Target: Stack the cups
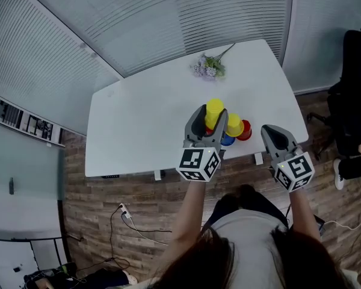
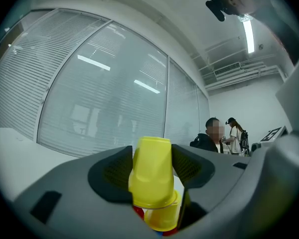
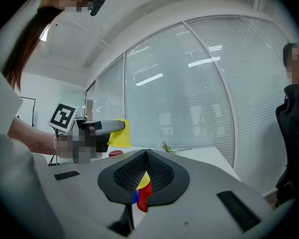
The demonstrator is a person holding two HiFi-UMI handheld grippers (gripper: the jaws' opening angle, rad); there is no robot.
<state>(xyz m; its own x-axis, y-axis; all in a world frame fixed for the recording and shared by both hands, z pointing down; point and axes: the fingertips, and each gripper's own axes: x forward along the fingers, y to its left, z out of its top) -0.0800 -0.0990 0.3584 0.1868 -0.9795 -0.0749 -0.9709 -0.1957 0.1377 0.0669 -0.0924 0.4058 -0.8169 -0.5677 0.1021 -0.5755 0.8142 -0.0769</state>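
Cups near table front edge; left gripper clamps yellow cup.

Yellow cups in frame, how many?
2. One yellow cup is gripped in the left tool. The other yellow cup sits in the cluster with the red cup and blue cup. Nested ones may be hidden.

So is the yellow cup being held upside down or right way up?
Upside down. The yellow cup in the left hand-held gripper has its wide rim at the bottom and its narrow closed base on top.
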